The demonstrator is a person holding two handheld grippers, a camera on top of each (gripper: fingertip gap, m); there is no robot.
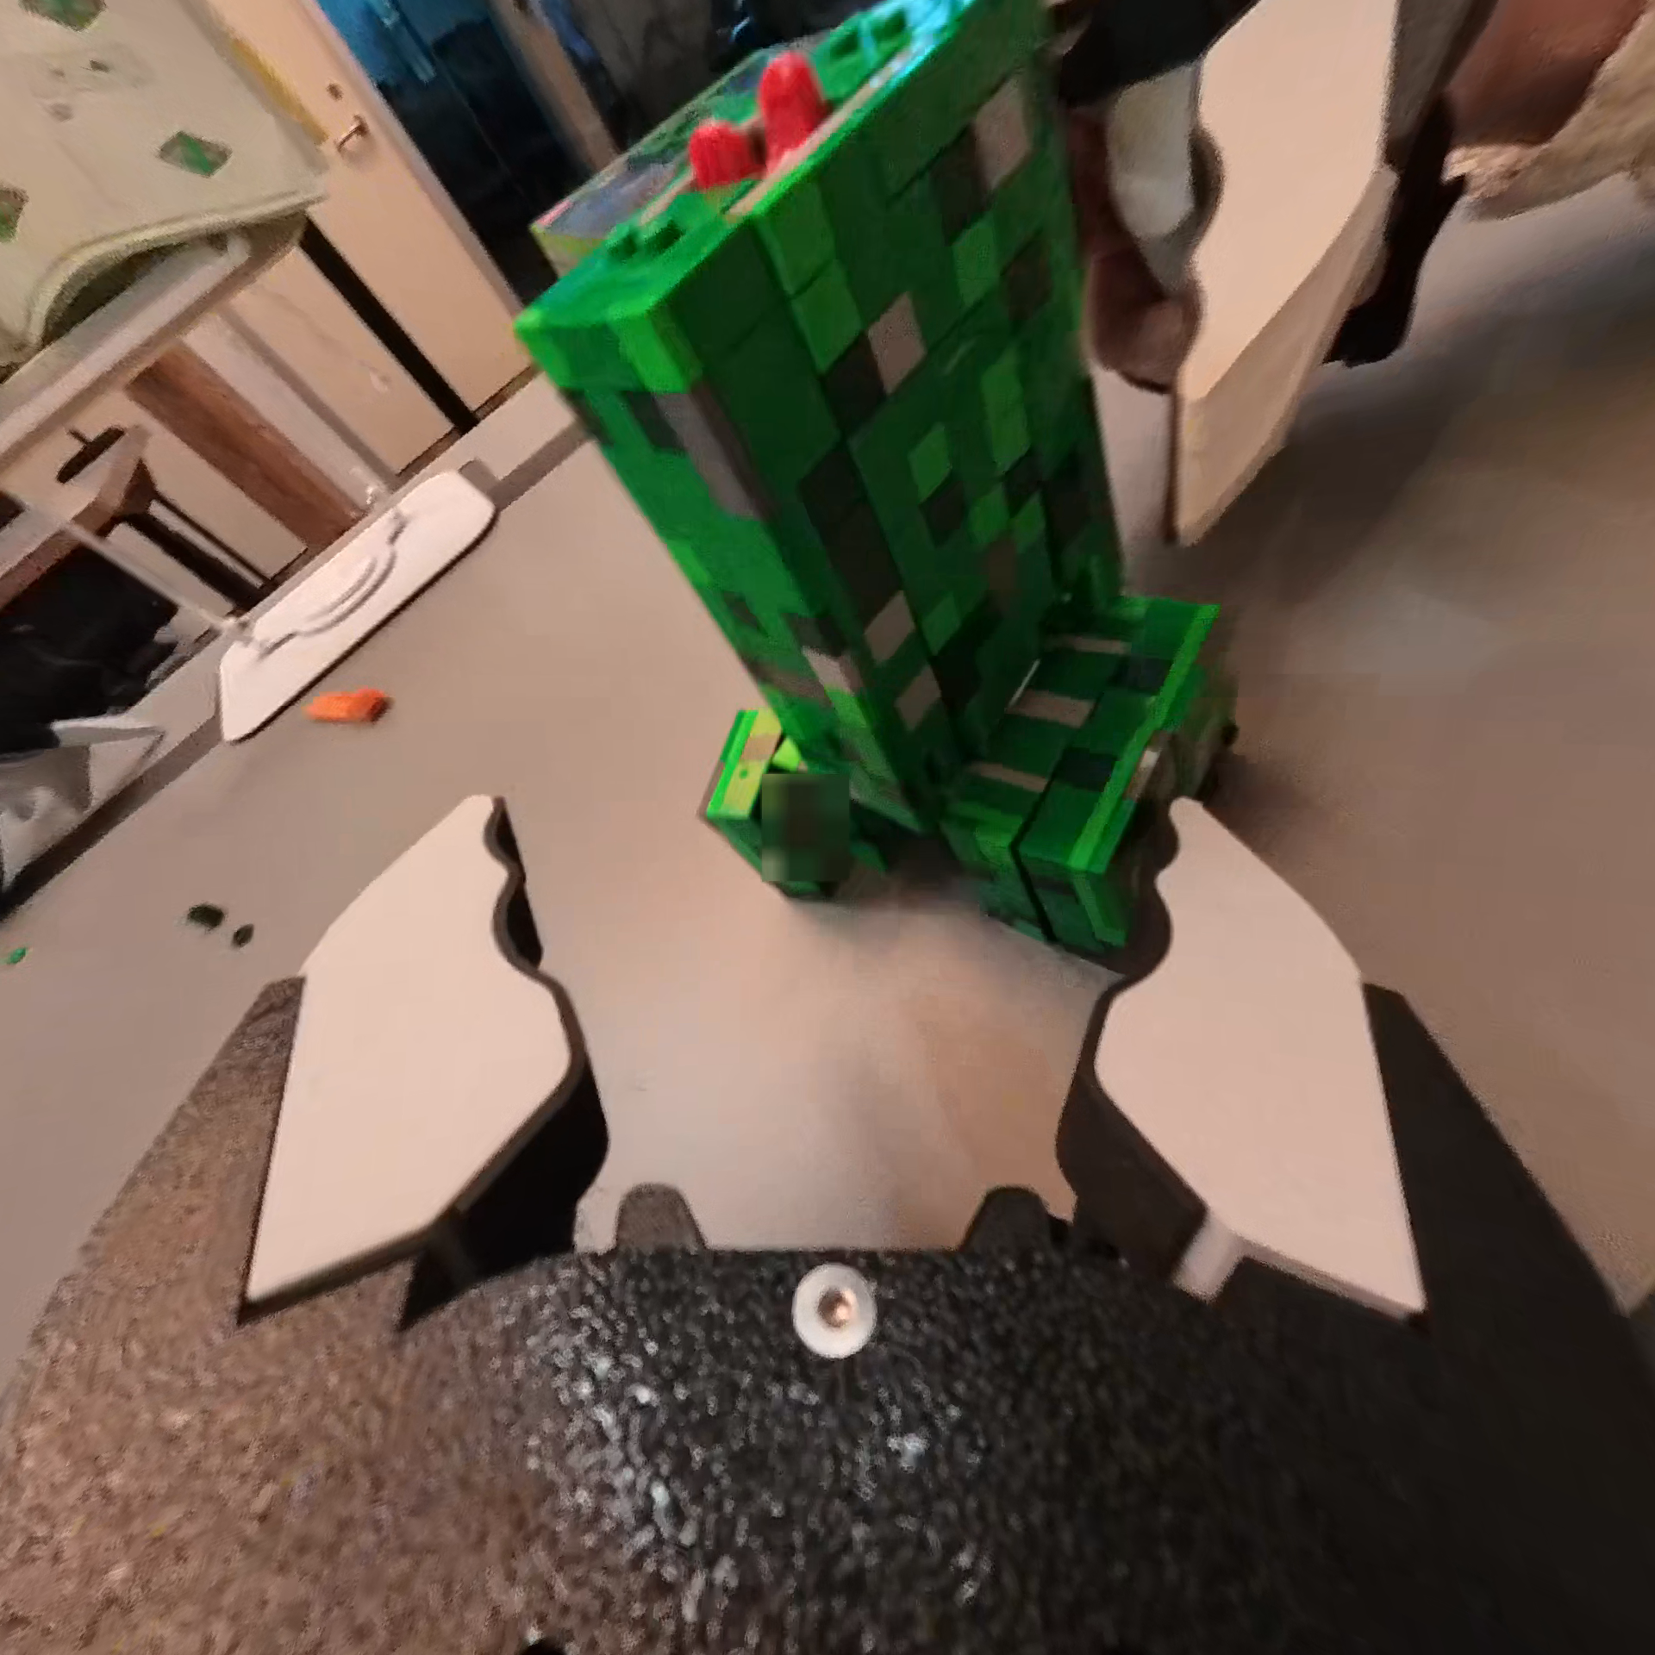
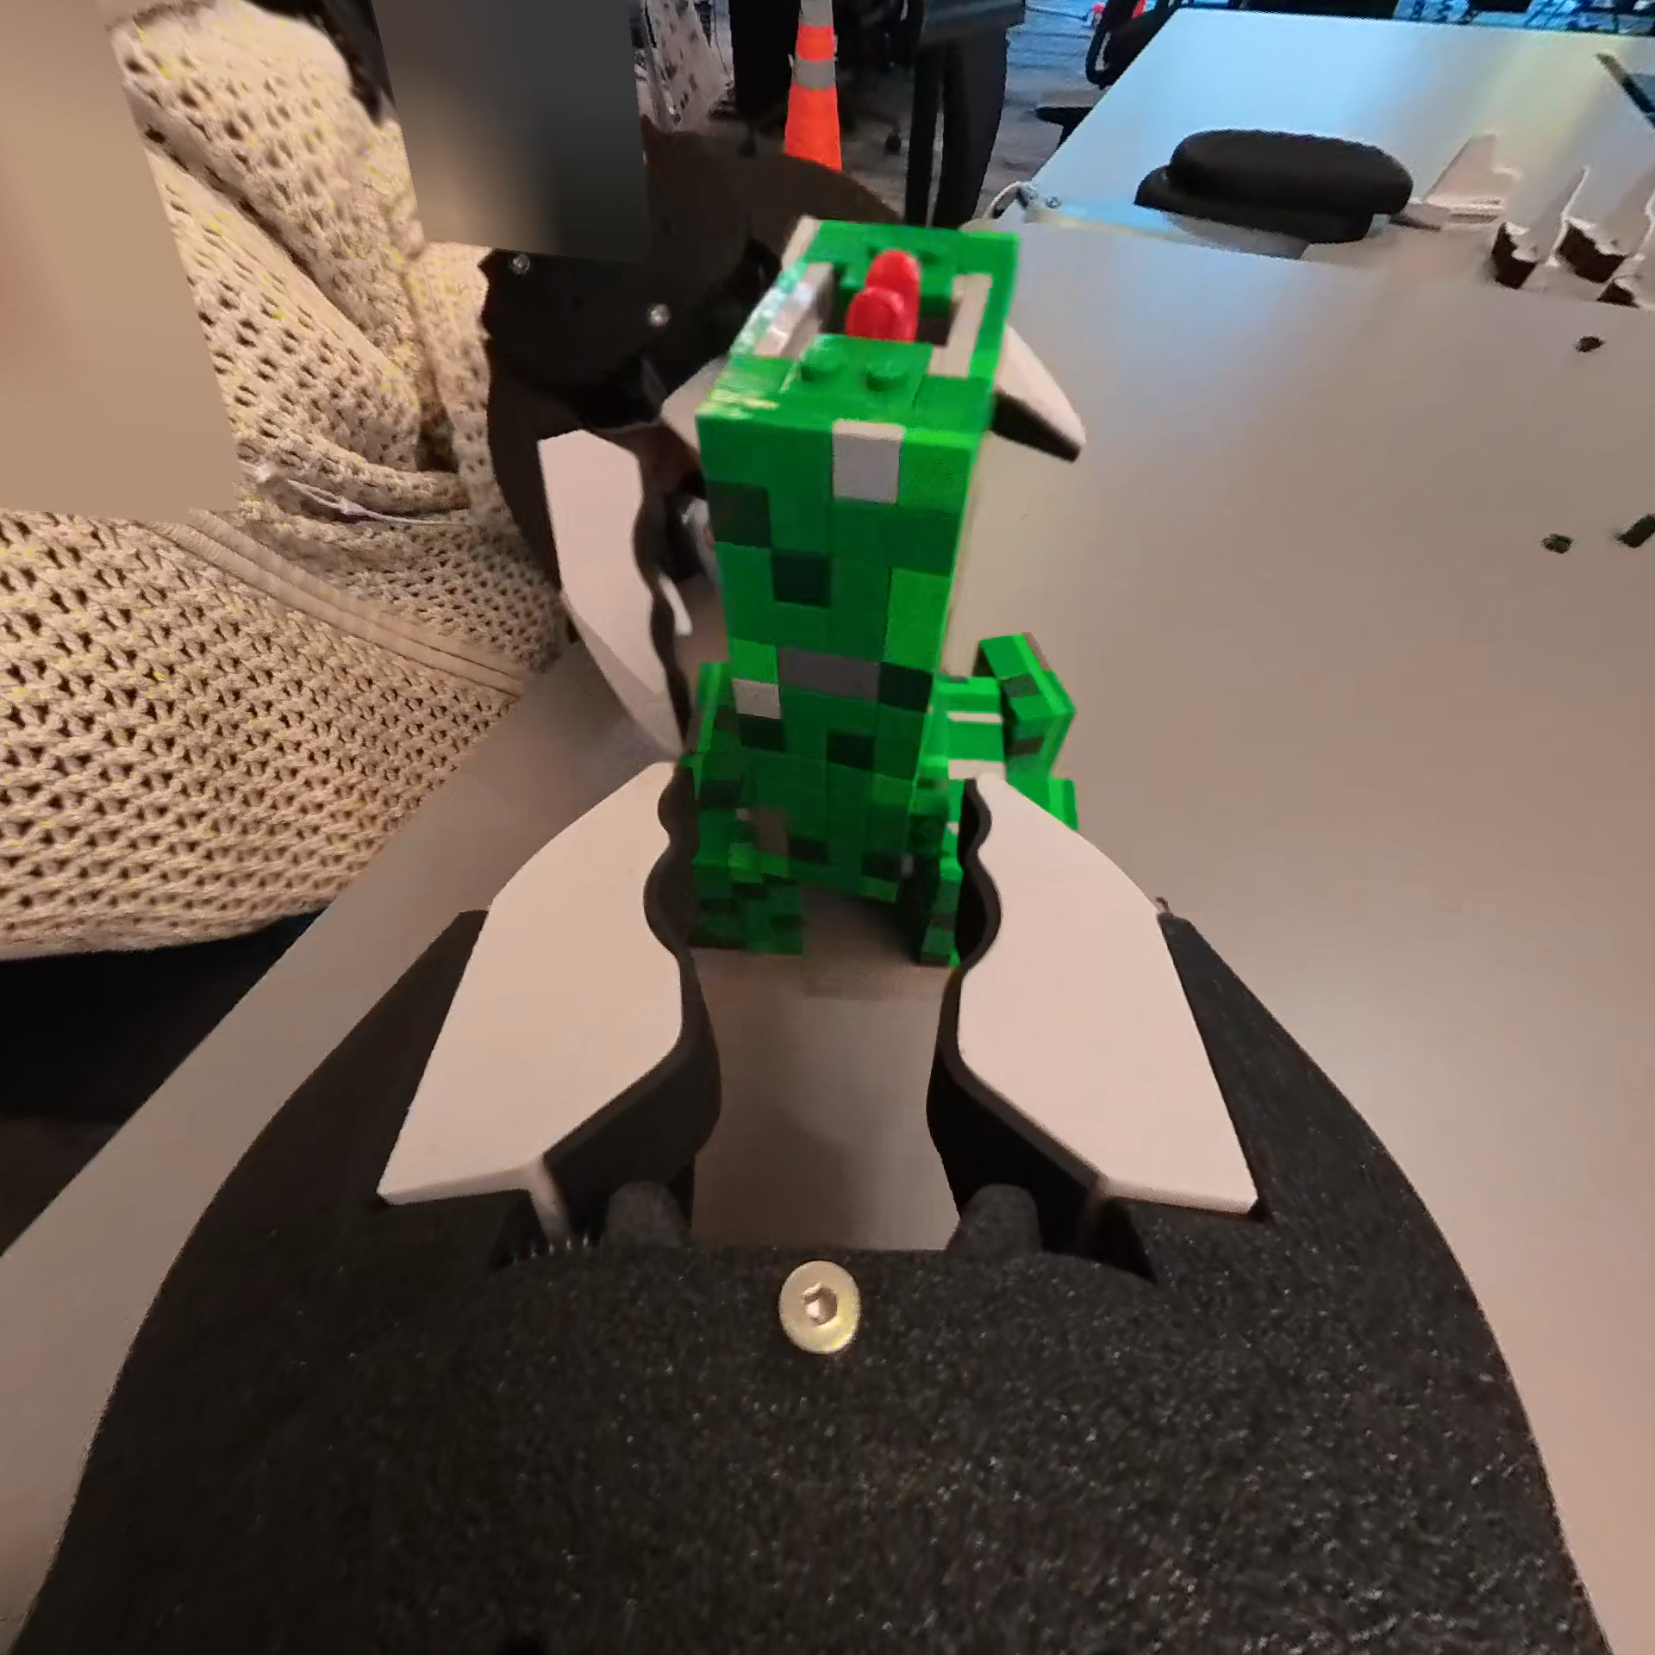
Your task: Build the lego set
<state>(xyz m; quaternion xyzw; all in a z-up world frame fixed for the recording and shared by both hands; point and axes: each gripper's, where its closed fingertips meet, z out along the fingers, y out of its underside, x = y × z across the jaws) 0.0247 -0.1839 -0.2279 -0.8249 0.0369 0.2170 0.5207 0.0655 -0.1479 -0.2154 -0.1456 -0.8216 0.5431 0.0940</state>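
A tall green lego figure [image 1: 896,466] with grey and dark squares stands on the grey table [image 1: 555,681], two red pieces [image 1: 761,116] sticking out of its open top. My left gripper [image 1: 837,824] is open wide and empty, its fingertips just short of the figure's feet. My right gripper [image 2: 819,797] grips the figure [image 2: 851,582] low down, one finger against each side of its legs. The right gripper also shows in the left wrist view [image 1: 1254,358], beside the figure's body. The left gripper's fingers [image 2: 609,591] show behind the figure in the right wrist view.
An orange piece [image 1: 349,706], a white flat tray [image 1: 358,600] and small dark pieces [image 1: 206,915] lie on the table to the left. A black pad [image 2: 1281,188] and more dark bits [image 2: 1558,542] lie farther off. A person's knitted sleeve [image 2: 224,716] is at the table edge. Spacing between my two grippers at the tips: around 7 cm.
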